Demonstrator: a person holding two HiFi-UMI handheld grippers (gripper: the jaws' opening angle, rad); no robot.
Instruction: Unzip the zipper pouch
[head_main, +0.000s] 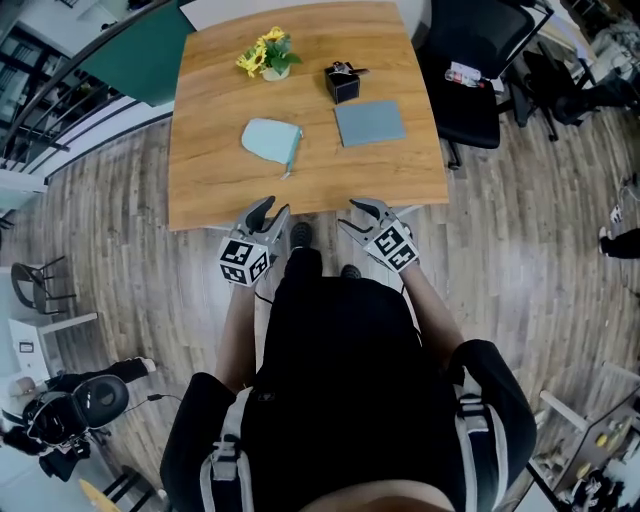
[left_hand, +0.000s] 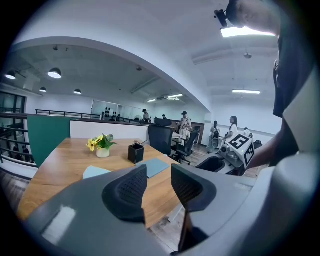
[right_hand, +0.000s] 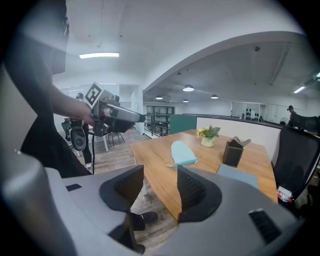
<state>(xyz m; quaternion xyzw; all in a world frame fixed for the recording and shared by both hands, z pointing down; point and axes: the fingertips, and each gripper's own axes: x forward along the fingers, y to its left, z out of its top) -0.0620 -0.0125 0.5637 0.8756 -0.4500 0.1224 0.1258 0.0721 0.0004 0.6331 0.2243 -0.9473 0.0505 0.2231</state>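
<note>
A light blue pouch (head_main: 271, 139) lies flat on the wooden table (head_main: 210, 190), with nothing touching it. The left gripper (head_main: 270, 212) and right gripper (head_main: 358, 216) hover at the table's near edge, well apart from the pouch, jaws spread and empty. Unzipping appears not yet begun.

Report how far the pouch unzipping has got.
Done: nothing visible; the light-blue pouch lies flat on the table, untouched. In hand: nothing; the left tongs and right tongs hover open and empty at the near table edge. Left: reach the pouch, hold it, grip the zipper pull and draw it open.
</note>
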